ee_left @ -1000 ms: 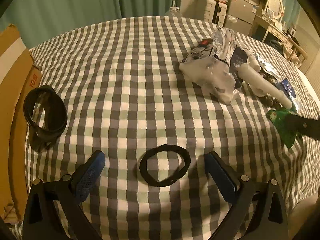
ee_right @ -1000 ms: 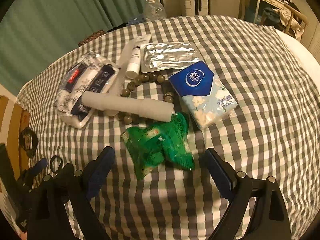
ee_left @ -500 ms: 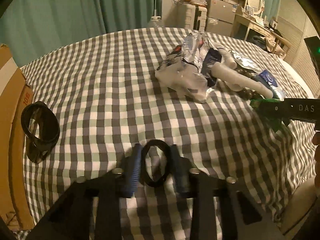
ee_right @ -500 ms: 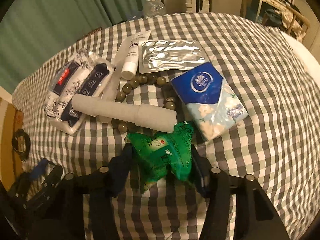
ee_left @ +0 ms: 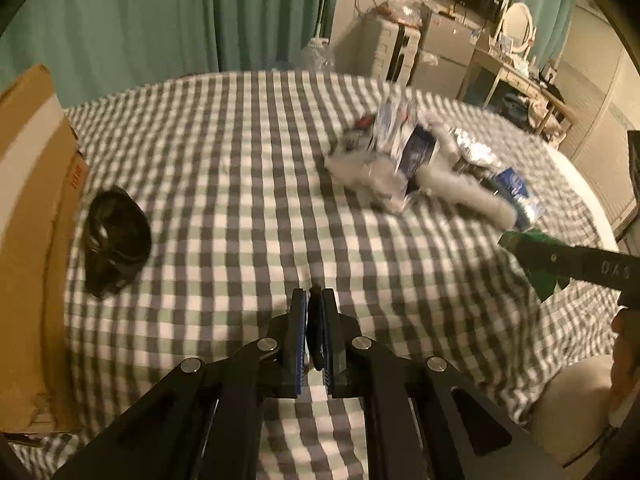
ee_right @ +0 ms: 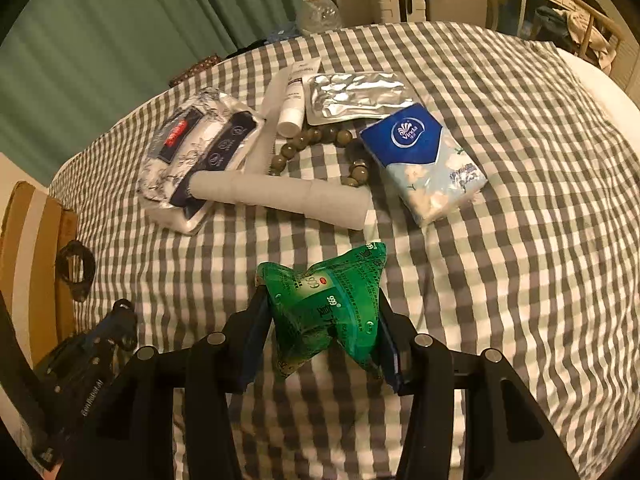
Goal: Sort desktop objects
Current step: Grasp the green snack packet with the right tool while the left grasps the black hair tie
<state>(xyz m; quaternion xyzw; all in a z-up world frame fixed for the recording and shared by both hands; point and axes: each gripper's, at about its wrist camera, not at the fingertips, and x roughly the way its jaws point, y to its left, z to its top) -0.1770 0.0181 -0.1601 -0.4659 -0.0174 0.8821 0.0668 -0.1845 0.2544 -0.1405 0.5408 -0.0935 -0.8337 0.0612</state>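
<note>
1. Checked grey-and-white cloth (ee_right: 520, 200) covers the counter, with green curtains behind and a cardboard box (ee_left: 28, 240) at its left edge.
2. Left gripper (ee_left: 315, 332): its jaws have just been closing and now pinch the black hair tie (ee_left: 316, 336) flat between them.
3. Right gripper (ee_right: 320, 328): jaws clamped on the crumpled green packet (ee_right: 324, 304), which bulges up between the pads.
4. Still lying on the cloth: a blue tissue pack (ee_right: 424, 164), a white roll (ee_right: 280, 198), beads (ee_right: 316, 138), a foil pouch (ee_right: 356, 96), a white tube (ee_right: 294, 108) and a printed plastic bag (ee_right: 200, 152).
5. Both picks look made; the carrying step seems to be in hand.
6. Next, each item needs taking to its place, perhaps the box or the black ring-shaped object (ee_left: 116, 240) beside it, then releasing gently.
</note>
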